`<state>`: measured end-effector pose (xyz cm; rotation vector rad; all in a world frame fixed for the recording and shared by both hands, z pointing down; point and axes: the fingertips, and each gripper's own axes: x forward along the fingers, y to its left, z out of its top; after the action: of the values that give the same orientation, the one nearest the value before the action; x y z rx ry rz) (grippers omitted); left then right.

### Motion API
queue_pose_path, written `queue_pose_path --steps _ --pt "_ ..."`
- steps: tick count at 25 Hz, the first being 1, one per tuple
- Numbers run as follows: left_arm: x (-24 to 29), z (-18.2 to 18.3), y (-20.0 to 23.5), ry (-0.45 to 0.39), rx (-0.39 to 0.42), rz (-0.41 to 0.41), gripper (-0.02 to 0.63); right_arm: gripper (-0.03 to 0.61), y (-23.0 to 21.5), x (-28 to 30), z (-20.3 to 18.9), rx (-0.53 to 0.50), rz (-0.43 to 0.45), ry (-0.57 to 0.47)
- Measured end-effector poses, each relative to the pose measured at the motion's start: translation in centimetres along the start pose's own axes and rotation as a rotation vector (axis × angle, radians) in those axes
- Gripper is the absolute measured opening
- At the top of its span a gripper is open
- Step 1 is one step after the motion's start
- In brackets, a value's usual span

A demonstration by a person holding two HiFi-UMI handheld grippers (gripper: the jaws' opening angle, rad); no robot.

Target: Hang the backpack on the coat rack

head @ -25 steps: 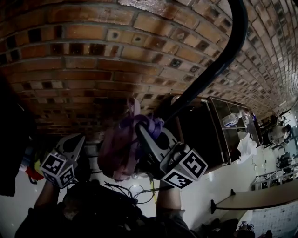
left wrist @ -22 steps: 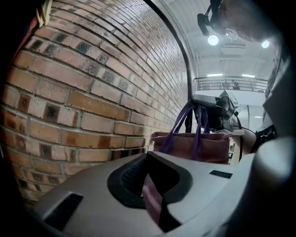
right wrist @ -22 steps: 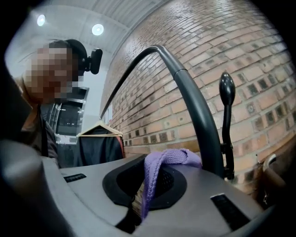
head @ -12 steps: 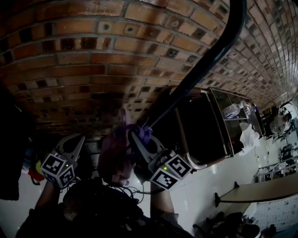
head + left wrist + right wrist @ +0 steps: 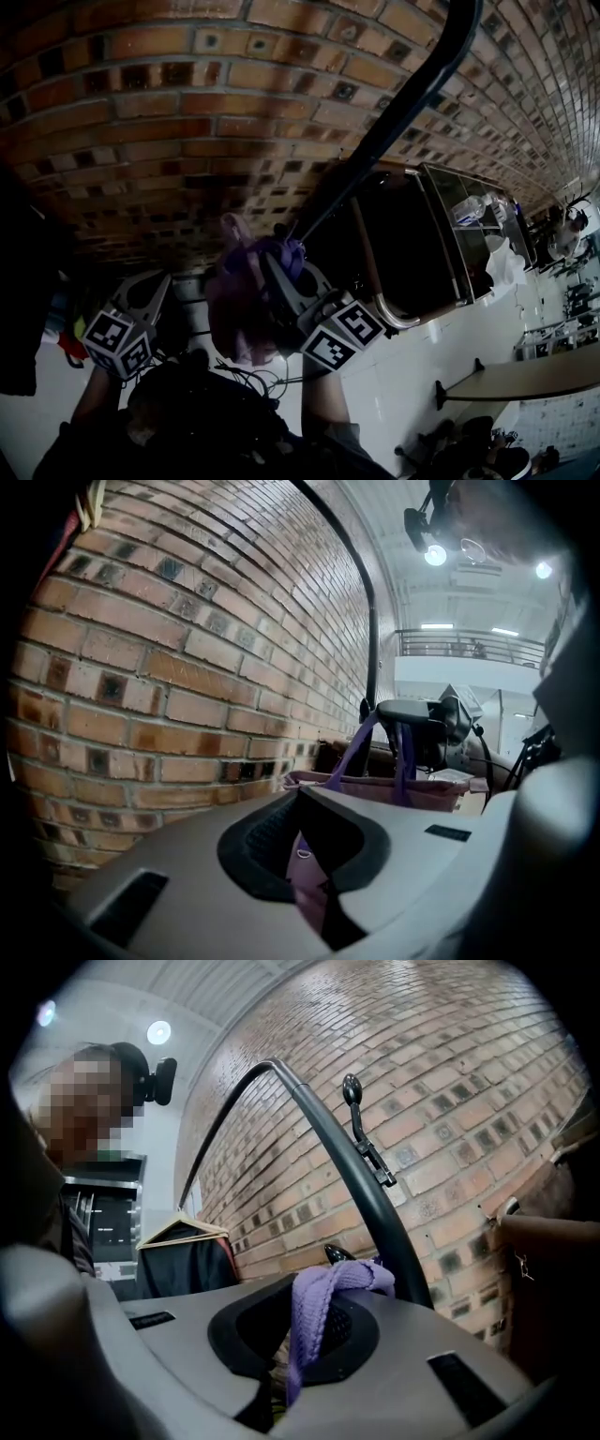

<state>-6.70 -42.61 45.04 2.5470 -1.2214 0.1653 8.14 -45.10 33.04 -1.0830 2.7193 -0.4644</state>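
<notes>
**A:** Purple strap (image 5: 314, 1307) is the weak spot, thin and bunched. If it slides out of the pinch, or the loop misses a hook (image 5: 352, 1091), I reckon the backpack (image 5: 234, 314) drops.

**B:** Anything further out?

**A:** The bag hangs close against the black pole of the coat rack (image 5: 403, 122), which is near the brick wall (image 5: 187, 112). A swing could snag it there or rock the stand.

**B:** And the claws?

**A:** On the right claw (image 5: 272, 261) the jaws are all but closed on that strap, which folds over its tip. On the left claw (image 5: 148, 281) the jaws are together, nipping a fold of the backpack's mauve fabric lower down. The backpack is in the air between the two. I cannot tell whether its loop has caught anything on the rack.
</notes>
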Motion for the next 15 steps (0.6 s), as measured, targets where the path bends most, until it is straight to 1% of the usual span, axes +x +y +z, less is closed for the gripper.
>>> queue_pose_path --steps 2,4,7,10,12,15 --pt "-0.4 0.1 0.2 -0.007 -0.006 0.012 0.021 0.028 0.3 0.4 0.3 0.004 -0.003 -0.006" --pt "-0.7 0.2 0.6 -0.010 -0.017 0.021 0.021 0.028 0.7 0.8 1.4 0.015 -0.005 -0.035" --pt "-0.9 -0.1 1.3 -0.002 -0.020 0.029 0.021 0.028 1.4 1.6 4.0 0.023 0.000 -0.091" --pt "-0.6 0.3 1.6 -0.009 -0.026 0.025 0.021 0.028 1.6 2.6 6.8 0.020 -0.007 -0.141" --pt "-0.3 0.4 1.7 -0.013 -0.032 0.020 0.021 0.028 1.4 2.9 7.8 0.012 -0.040 -0.165" --pt "0.1 0.1 2.2 -0.018 -0.044 0.016 0.021 0.028 0.6 2.3 7.6 0.005 -0.134 -0.209"
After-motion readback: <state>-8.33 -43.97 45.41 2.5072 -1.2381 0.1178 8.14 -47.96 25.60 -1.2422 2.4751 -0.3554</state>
